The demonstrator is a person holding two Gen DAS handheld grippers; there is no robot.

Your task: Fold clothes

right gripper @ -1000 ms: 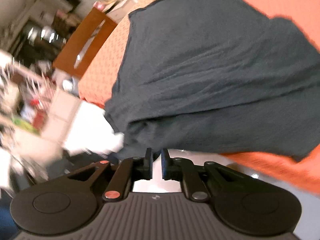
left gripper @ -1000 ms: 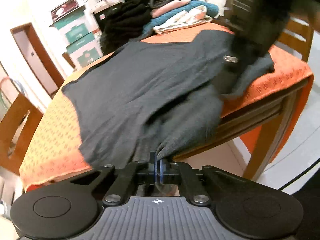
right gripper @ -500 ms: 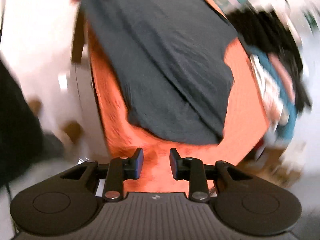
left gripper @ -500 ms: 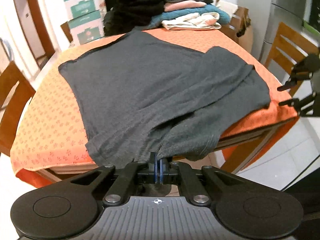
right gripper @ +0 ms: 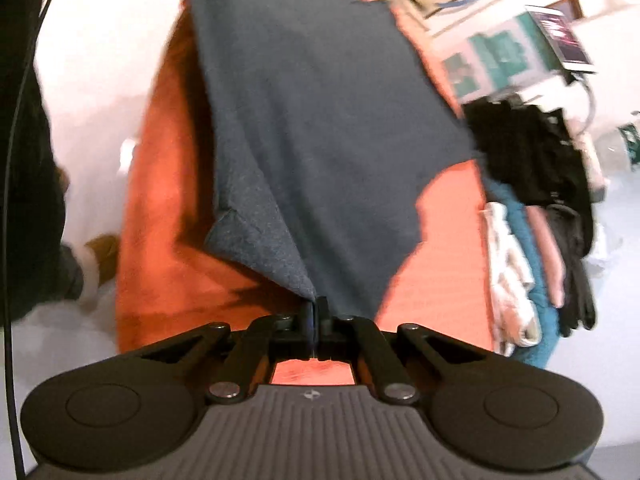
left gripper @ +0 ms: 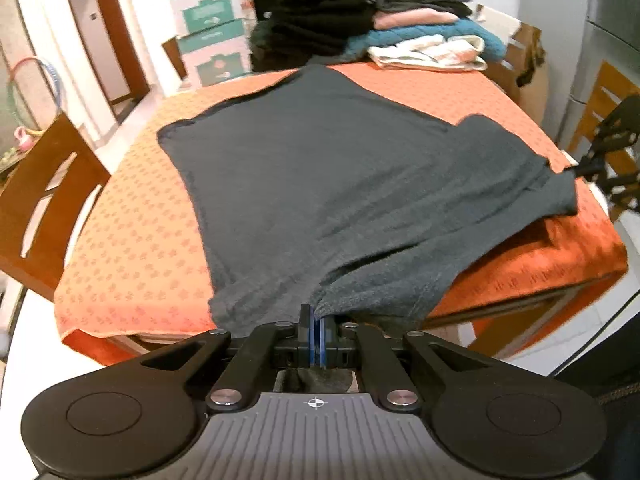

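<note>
the dark grey t-shirt (left gripper: 320,184) lies spread over most of the orange tablecloth (left gripper: 132,236), its body flat, one sleeve reaching toward the right edge of the table and the near part spilling over the front edge. no fold line shows in it; it lies open as one layer apart from some bunching at the front edge. the left gripper (left gripper: 315,322) has its fingers pressed together on a pinch of the shirt's edge at the front of the table. the right gripper (right gripper: 315,312) has its fingers closed on the sleeve tip at the right edge, lifting a small flap so the cloth's underside shows. with both corners held, the shirt looks ready to be drawn taut or carried over into a fold; which of the two i can't tell. at the far edge sits a pile of clothes (left gripper: 384,24), some neatly stacked, which suggests other pieces are folded.
</note>
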